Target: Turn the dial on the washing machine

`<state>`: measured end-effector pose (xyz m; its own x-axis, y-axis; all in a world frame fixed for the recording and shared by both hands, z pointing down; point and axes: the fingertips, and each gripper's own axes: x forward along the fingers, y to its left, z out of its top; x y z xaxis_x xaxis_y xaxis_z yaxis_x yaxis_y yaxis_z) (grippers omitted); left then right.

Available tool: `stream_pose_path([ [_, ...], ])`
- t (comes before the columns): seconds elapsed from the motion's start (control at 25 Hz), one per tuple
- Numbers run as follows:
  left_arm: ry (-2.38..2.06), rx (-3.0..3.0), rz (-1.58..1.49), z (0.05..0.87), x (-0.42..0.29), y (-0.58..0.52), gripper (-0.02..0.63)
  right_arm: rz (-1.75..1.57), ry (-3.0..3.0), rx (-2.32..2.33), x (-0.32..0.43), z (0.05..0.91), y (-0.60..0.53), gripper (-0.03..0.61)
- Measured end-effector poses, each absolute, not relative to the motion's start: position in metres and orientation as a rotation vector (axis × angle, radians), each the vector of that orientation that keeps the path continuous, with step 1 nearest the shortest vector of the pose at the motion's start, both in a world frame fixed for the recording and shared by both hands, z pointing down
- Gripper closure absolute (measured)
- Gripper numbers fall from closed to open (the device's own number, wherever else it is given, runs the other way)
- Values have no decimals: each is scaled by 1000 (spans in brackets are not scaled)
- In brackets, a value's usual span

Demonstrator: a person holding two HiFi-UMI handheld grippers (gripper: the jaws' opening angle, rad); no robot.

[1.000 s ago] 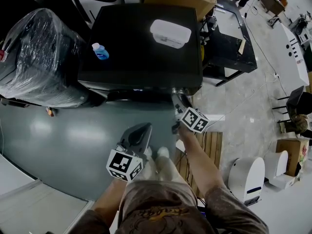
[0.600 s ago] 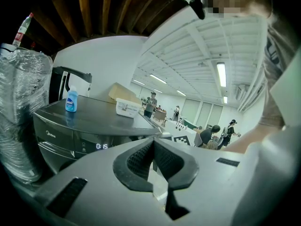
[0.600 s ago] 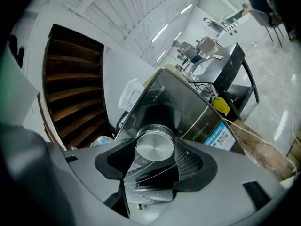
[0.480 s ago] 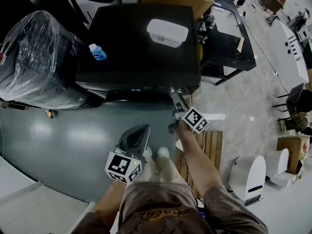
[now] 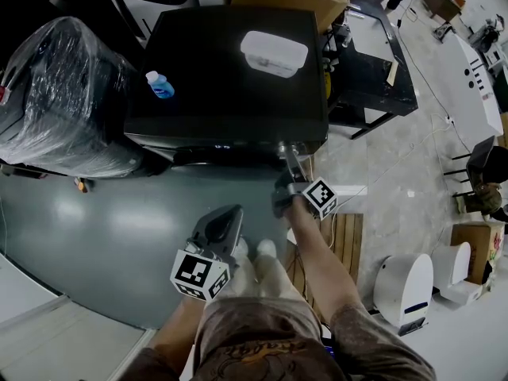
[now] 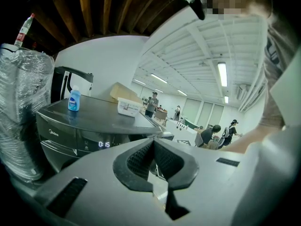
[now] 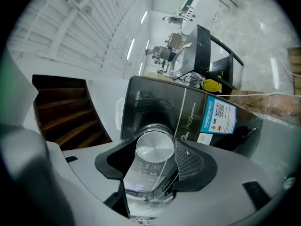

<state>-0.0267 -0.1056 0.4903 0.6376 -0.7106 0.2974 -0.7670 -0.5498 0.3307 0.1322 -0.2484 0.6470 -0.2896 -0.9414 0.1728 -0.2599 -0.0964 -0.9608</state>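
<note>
The dark washing machine (image 5: 230, 78) stands ahead of me, its top facing up in the head view. My right gripper (image 5: 286, 155) reaches its front panel at the right corner. In the right gripper view the round silver dial (image 7: 155, 146) sits between the jaws, and my right gripper (image 7: 157, 150) is shut on it. My left gripper (image 5: 228, 213) hangs low in front of the person's legs, away from the machine. Its ribbed pads (image 6: 141, 158) meet with nothing between them, so my left gripper (image 6: 153, 149) is shut. The machine's lit display (image 6: 104, 144) shows beyond it.
A blue bottle (image 5: 159, 85) and a white lidded box (image 5: 274, 53) rest on the machine's top. A plastic-wrapped appliance (image 5: 55, 94) stands to its left and a black table (image 5: 373, 70) to its right. A wooden pallet (image 5: 337, 240) lies by the person's feet.
The right gripper has rolled at the wrist while staying on the dial, so its marker cube now faces differently. The left gripper has hardly moved.
</note>
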Motion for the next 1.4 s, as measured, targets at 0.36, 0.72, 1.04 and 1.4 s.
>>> stream_pose_path([
  [0.36, -1158, 2449, 197, 491, -25, -101, 621, -1481, 1372, -1244, 135, 655, -245, 328],
  [0.72, -1160, 2442, 205, 492, -28, -97, 621, -1338, 1727, -1469, 140, 629, -250, 316],
  [1.04, -1165, 2441, 204, 492, -30, -98, 621, -1109, 2242, -1820, 121, 631, -249, 313],
  [1.4, -1172, 2432, 216, 495, -31, -98, 621, -820, 2554, -2119, 115, 637, -252, 314],
])
